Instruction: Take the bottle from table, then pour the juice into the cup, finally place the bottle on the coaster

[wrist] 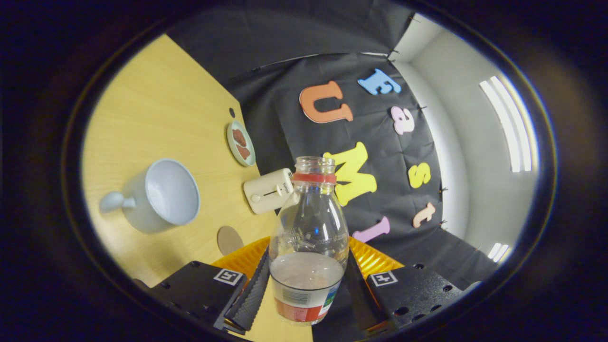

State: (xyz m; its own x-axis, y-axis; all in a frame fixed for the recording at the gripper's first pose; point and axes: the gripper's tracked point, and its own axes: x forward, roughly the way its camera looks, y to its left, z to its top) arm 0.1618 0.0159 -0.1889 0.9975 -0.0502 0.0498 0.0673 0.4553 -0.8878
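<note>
My jaws (306, 289) grip the bottle (308, 237) by its lower body, both sides pressing; it's tilted, uncapped, juice low, likely heading for the pour. Cup (159, 197) at 10 o'clock, coaster (229, 240) nearer at 11. Toaster (268, 190) and plate (241, 142) beyond on the wood surface (161, 109); white wall at 2.

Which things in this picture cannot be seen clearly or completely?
- Gripper view: base of the clear glass bottle with red neck ring, cut off between the fingers of the gripper, which press it from both sides.
- Round brown coaster: its near edge is hidden behind the gripper.
- Small plate: its reddish contents are too small to identify.
- Pale blue cup: only its inner wall is visible.
</note>
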